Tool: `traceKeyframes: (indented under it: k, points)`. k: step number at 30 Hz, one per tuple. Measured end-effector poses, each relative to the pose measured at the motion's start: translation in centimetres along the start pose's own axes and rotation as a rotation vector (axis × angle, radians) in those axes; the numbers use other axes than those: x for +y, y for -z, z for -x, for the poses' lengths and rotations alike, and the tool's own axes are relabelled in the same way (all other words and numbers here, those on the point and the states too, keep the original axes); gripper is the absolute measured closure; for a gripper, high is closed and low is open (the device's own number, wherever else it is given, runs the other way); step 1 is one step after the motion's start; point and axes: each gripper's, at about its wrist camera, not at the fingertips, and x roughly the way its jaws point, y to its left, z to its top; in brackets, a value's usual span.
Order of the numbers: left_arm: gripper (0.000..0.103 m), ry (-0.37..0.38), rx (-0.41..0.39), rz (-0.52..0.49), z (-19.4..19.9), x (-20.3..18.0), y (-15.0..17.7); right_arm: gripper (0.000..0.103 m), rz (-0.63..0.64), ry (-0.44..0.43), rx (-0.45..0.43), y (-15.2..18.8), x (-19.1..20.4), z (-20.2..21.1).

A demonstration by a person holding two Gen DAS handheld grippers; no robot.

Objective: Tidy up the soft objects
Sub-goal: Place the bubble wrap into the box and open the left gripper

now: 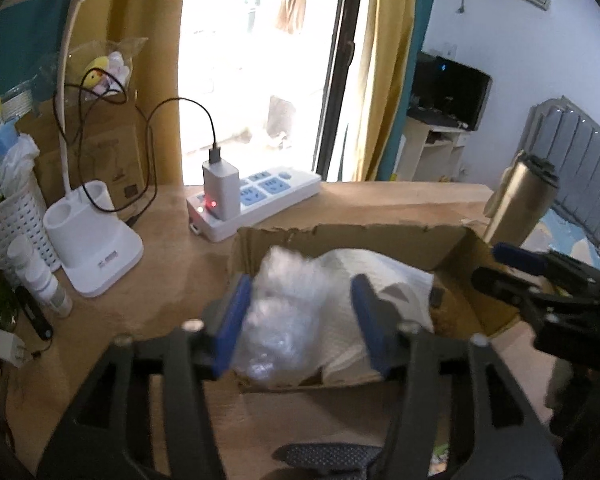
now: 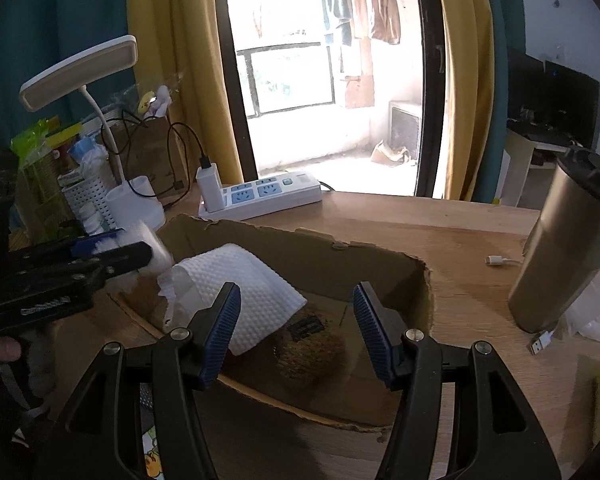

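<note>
Box edges: the cardboard box [image 2: 380,276] sits open-topped on the wooden desk [image 2: 460,240]; its rim is torn and ragged, the far wall standing higher than the near one, and the right wall ends in a curved tear.
Room on the left: crowded. A white lamp [image 2: 80,68] with its base, a perforated white basket [image 1: 16,220] and small bottles stand close to the box's left side.
Room behind: a power strip [image 2: 268,196] with a white charger [image 1: 222,190] plugged in lies just beyond the far wall.
Room on the right: a steel tumbler [image 2: 572,248] stands near the box's right corner, with bare desk and a white cable end between them.
Left claw: the left gripper [image 1: 300,316] has its jaws parted over the near-left part of the box. A clear, crinkled plastic bag [image 1: 284,312] is between the blue pads; it is blurred, and the right pad stands apart from it, so no grip shows.
Bag position: over the box's left end, above the white paper towel [image 2: 240,280].
Bag look: transparent, puffy, bubbled surface, soft outline.
Right claw: the right gripper [image 2: 296,332] hangs open and empty above the box's near wall, pads well apart.
Box contents: the embossed paper towel lies curled, draped partly over a brown fuzzy item [image 2: 312,352] with a dark label, which rests on the box floor between the right pads in the wrist view.
</note>
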Motion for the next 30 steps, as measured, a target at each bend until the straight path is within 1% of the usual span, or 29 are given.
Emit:
traceKeyframes:
  k: [1,2,3,5,10,21,30]
  points:
    - [0.026,-0.011,0.007,0.000,-0.4,-0.1,-0.1,0.041,0.002,0.003,0.000,0.0,0.0,0.1]
    - [0.013,-0.014,0.016,0.002,-0.7,0.0,-0.1,0.041,0.004,0.007,-0.001,-0.1,0.0,0.2]
    - [0.008,-0.016,0.022,0.004,-0.8,0.1,-0.1,0.041,0.004,0.010,-0.003,-0.1,0.0,0.3]
    - [0.008,-0.026,0.019,0.001,-0.7,0.1,-0.1,0.041,0.002,0.017,-0.008,-0.2,0.0,0.6]
    - [0.008,-0.008,-0.002,0.010,0.8,0.4,-0.1,0.041,0.009,0.031,-0.023,-0.3,0.5,1.6]
    - [0.008,0.020,-0.058,0.032,5.6,1.5,1.0,0.041,0.030,0.049,-0.058,0.4,2.8,5.4]
    - [0.008,0.045,-0.089,0.019,8.6,0.7,2.3,0.039,0.047,0.063,-0.077,1.5,4.2,8.3]
